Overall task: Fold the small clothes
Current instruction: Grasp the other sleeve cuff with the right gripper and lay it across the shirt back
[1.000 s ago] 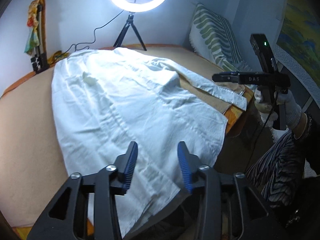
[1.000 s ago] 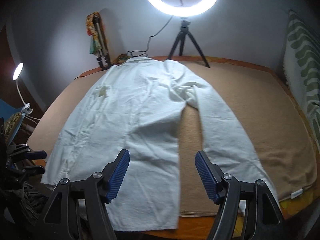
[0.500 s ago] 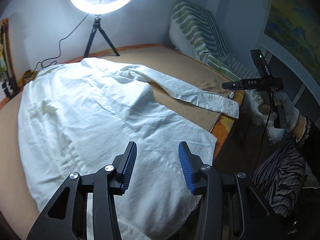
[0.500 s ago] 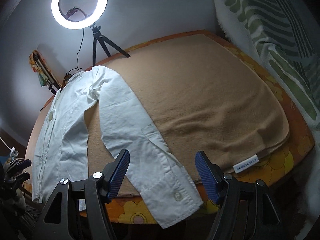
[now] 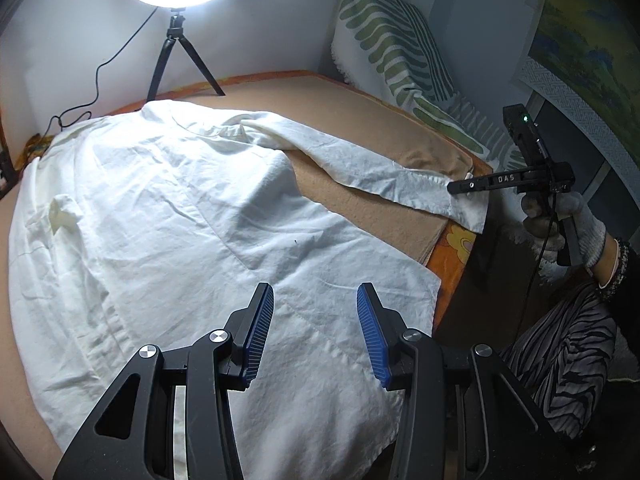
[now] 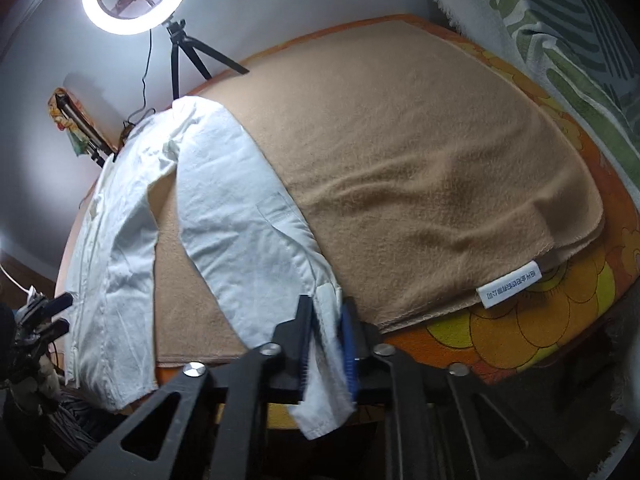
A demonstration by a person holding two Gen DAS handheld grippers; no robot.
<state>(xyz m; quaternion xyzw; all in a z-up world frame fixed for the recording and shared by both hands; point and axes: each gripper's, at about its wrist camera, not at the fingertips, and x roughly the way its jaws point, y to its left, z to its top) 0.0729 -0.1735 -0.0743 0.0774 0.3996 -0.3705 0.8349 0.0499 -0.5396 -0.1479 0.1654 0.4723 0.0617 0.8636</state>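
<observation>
A white long-sleeved shirt [image 5: 168, 216] lies spread on a tan blanket [image 5: 360, 120], its hem at the near edge. My left gripper [image 5: 316, 332] is open and empty, hovering just above the hem. My right gripper [image 6: 326, 344] is shut on the cuff [image 6: 328, 380] of the shirt's sleeve [image 6: 236, 216] at the bed's edge. In the left wrist view the right gripper [image 5: 460, 190] shows at the right, at the sleeve end [image 5: 432, 196]. The left gripper [image 6: 48, 316] shows small at the left of the right wrist view.
A lit ring light on a tripod [image 5: 180, 40] stands at the far edge by the wall. A green-striped pillow [image 5: 392, 52] leans at the far right. The orange flowered sheet [image 6: 540, 320] shows at the bed edge. My striped-clothed leg [image 5: 560, 352] is beside the bed.
My right gripper moved in onto the sleeve cuff and shut on it. My left gripper swung right along the hem and stayed open.
</observation>
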